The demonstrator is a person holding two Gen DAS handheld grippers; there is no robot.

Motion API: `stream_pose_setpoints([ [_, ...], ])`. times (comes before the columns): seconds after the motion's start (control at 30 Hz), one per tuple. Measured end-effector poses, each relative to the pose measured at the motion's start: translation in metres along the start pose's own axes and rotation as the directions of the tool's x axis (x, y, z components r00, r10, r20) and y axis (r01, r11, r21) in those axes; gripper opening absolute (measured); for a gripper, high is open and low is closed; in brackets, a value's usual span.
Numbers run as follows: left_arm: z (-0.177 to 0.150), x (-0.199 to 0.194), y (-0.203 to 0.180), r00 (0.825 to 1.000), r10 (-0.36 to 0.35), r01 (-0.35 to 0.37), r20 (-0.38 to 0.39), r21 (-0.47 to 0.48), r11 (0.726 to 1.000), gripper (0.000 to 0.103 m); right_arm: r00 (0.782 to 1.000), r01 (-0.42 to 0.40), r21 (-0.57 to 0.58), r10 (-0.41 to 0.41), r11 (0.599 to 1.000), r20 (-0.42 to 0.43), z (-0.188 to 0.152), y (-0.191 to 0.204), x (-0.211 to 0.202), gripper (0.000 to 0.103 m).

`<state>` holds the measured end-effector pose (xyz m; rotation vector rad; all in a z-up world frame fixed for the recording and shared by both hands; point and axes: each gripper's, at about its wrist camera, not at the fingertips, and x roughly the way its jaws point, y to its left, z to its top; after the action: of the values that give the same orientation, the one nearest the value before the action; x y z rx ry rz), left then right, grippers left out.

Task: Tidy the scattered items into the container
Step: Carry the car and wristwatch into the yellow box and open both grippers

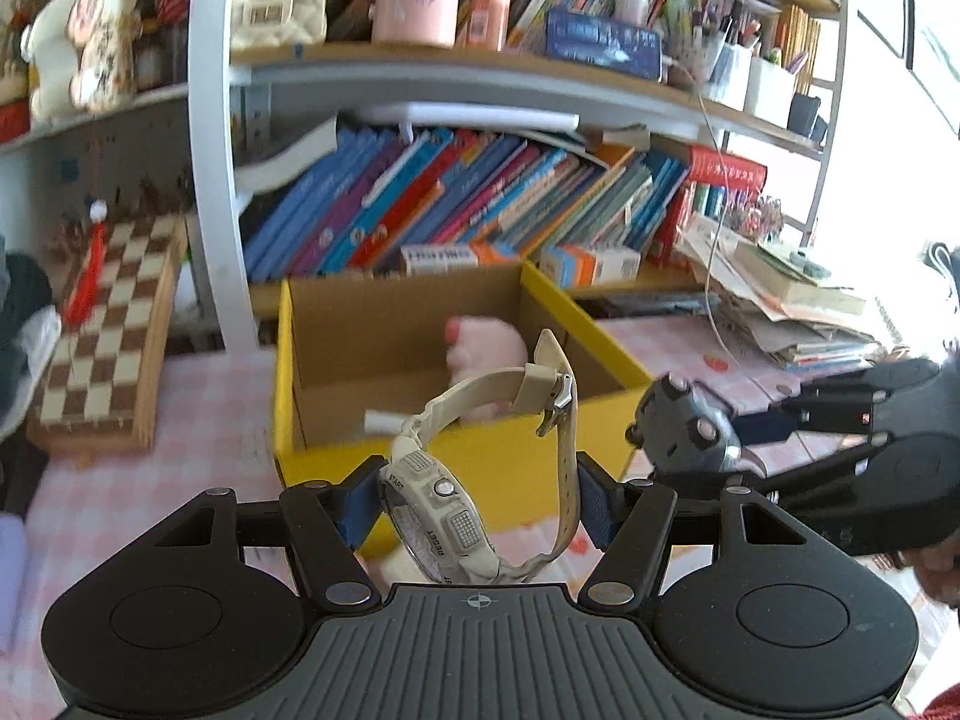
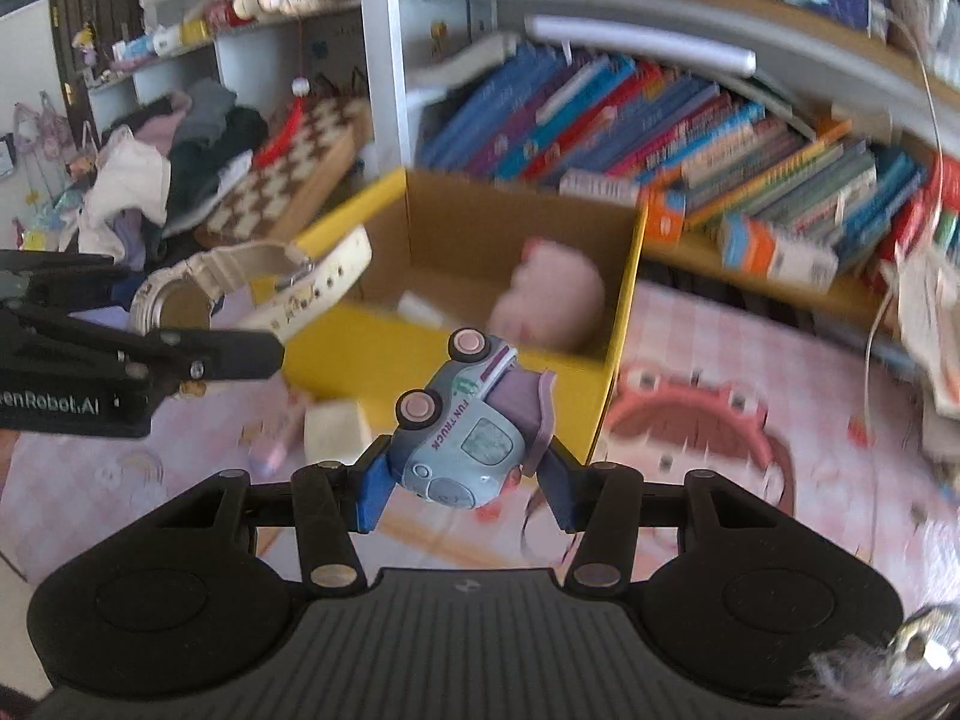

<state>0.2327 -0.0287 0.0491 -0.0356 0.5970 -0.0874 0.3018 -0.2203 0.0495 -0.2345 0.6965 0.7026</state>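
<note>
Blue pads of the left gripper (image 1: 477,504) press on a cream-white watch (image 1: 474,480) from both sides, so the jaws are closed to the width of its case and looped strap. The watch stands on edge between them (the words START and RESET show on its face), and its strap rises above the fingers. This gripper is held level just before the near yellow wall of the cardboard box (image 1: 420,456), pointing at it.

At its right side, close by, the right gripper (image 2: 465,480) is closed on a small light-blue toy truck (image 2: 465,447) with pink wheels, which lies tilted on its side in the grip. It also points toward the box, near the front right corner.

Inside the box a pink plush toy (image 2: 555,297) rests against the back. The box stands on a pink checked tablecloth (image 1: 198,408), before a shelf of books (image 1: 456,198); a chessboard (image 1: 114,324) lies to the left.
</note>
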Motion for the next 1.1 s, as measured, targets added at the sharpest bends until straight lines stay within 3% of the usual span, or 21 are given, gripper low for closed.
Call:
stream_pose_setpoints([
  [0.2,0.021,0.009,0.013,0.999,0.031,-0.032,0.039,0.028,0.999,0.064,0.999,0.006,-0.033,-0.004,0.999,0.036,0.032,-0.012,0.006,0.049],
  [0.53,0.042,0.041,0.024,0.997,0.081,-0.082,0.02,0.077,0.994,0.065,0.999,0.028,-0.11,-0.023,0.994,0.042,0.064,-0.02,0.036,0.049],
  [1.1,0.071,0.112,0.042,0.985,0.158,-0.146,-0.069,0.154,0.977,0.065,0.998,0.039,-0.221,-0.05,0.975,-0.044,0.11,-0.035,0.129,0.049],
])
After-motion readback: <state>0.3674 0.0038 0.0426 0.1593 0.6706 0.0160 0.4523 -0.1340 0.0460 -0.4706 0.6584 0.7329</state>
